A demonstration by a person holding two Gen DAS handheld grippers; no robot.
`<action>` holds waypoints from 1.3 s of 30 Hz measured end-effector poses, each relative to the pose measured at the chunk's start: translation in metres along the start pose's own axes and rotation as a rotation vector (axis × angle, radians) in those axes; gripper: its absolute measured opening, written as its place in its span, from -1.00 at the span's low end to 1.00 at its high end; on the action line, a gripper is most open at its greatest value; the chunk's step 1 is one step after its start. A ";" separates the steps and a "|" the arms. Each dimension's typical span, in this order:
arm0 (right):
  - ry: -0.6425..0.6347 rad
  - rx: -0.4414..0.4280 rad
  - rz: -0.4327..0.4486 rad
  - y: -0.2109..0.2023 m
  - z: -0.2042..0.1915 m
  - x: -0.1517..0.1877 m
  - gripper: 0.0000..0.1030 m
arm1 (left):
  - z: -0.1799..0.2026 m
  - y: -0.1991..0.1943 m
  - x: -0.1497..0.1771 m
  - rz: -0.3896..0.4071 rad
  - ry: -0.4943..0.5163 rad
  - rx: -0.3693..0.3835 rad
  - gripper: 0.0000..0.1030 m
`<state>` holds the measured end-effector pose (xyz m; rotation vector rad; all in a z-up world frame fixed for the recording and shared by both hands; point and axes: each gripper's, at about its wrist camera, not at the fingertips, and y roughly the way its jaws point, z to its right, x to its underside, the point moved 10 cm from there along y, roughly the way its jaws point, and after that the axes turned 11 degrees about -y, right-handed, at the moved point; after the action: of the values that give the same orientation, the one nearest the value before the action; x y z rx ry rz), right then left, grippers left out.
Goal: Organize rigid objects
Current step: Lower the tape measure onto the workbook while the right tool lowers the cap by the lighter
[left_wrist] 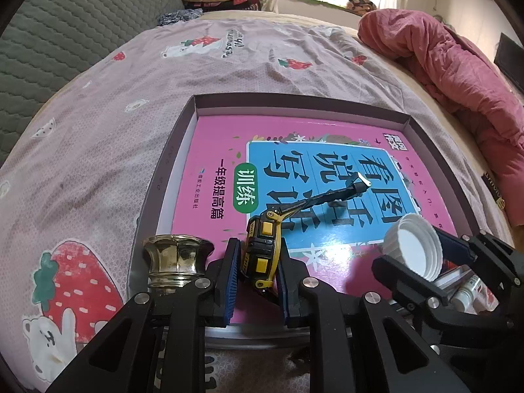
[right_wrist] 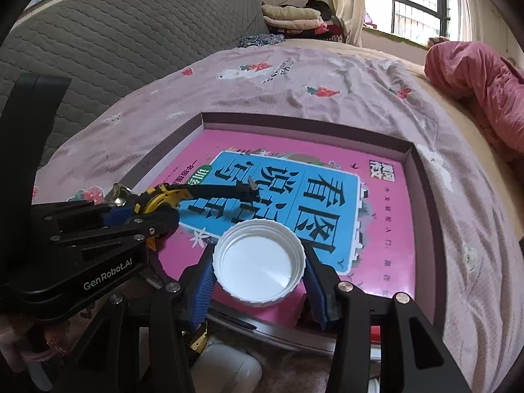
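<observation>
Shallow dark cardboard box (left_wrist: 183,137) on the bed holds only a pink-and-blue book (left_wrist: 213,150). Left gripper (left_wrist: 257,270) clamps a yellow-and-black tape measure (left_wrist: 262,252), blade extended. Right gripper (right_wrist: 258,270) holds a white ribbed plastic lid (right_wrist: 258,262) over the box's near edge. A brass candlestick (left_wrist: 177,258) and small bottles (left_wrist: 465,291) remain outside. Judgement: mostly undone.

A pink book (left_wrist: 213,150) with a blue title panel is lying in a dark-rimmed box (left_wrist: 163,163). At six o'clock a yellow-and-black tape measure (left_wrist: 262,252) is showing; at four, a white lid (left_wrist: 412,249). Strawberries are dotting the mauve sheet (left_wrist: 131,75).
</observation>
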<state>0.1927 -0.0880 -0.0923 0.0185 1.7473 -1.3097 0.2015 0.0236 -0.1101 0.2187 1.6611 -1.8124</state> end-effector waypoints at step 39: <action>0.037 -0.047 -0.112 0.013 -0.001 0.004 -0.03 | -0.002 -0.012 0.004 0.002 -0.004 0.017 -0.60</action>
<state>0.1954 -0.0836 -0.1046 -0.0834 1.8327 -1.3562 0.1911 0.0236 -0.1027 0.2242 1.6433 -1.8249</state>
